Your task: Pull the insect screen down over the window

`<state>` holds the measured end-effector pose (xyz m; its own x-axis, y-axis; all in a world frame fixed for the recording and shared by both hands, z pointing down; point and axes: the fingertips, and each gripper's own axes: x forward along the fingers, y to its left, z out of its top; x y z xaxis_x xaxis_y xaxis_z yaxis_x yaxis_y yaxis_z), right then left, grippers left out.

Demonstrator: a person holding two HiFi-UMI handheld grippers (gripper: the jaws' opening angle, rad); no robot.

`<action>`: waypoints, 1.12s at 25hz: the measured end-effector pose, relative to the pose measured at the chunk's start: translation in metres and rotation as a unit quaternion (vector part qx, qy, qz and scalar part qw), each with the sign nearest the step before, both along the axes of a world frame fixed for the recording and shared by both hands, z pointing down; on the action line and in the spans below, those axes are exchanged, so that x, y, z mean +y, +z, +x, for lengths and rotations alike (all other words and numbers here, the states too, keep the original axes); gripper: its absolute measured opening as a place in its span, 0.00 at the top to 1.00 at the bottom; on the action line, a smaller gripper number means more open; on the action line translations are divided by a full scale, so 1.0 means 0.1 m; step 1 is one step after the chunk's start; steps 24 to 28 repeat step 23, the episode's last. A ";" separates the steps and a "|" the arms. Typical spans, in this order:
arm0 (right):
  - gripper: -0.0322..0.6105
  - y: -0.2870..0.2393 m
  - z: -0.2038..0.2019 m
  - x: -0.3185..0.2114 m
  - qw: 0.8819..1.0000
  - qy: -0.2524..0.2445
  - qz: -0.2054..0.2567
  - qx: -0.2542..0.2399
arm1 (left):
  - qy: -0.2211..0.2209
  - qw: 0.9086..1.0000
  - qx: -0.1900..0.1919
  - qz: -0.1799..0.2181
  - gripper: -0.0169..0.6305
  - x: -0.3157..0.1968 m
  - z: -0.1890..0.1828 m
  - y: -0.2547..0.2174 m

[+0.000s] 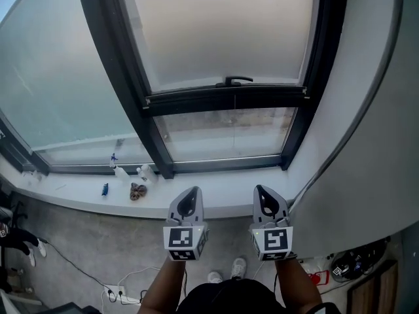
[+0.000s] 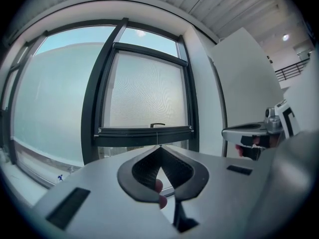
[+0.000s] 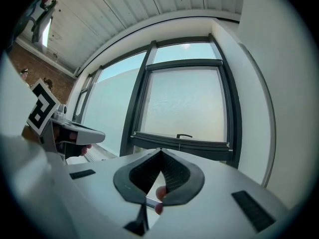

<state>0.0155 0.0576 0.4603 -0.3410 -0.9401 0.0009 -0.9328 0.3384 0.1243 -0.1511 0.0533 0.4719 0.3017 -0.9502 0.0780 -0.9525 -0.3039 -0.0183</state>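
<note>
The pale mesh insect screen covers most of the dark-framed window. Its dark bottom bar carries a small black handle, and a strip of clear glass shows below the bar. My left gripper and right gripper are side by side below the sill, well short of the bar, both shut with nothing in them. In the left gripper view the closed tips point toward the bar and handle. From the right gripper, the same handle lies ahead.
The white sill holds a spray bottle, a small blue item and a brown lump. A white wall stands close on the right. A power strip and cables lie on the floor at the left.
</note>
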 end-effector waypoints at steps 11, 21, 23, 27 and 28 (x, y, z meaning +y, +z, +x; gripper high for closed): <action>0.95 -0.07 -0.07 0.23 1.000 0.002 0.006 -0.001 | 0.001 1.000 -0.019 0.009 0.97 0.26 -0.17 -0.02; 0.95 0.00 -0.15 0.40 1.000 0.007 0.004 -0.001 | -0.009 1.000 -0.019 0.000 0.97 0.48 -0.31 0.04; 0.95 0.04 -0.21 0.47 1.000 0.003 -0.002 -0.003 | -0.005 1.000 -0.026 -0.005 0.97 0.56 -0.31 0.07; 0.95 0.04 -0.21 0.47 1.000 0.003 -0.002 -0.003 | -0.005 1.000 -0.026 -0.005 0.97 0.56 -0.31 0.07; 0.95 0.04 -0.21 0.47 1.000 0.003 -0.002 -0.003 | -0.005 1.000 -0.026 -0.005 0.97 0.56 -0.31 0.07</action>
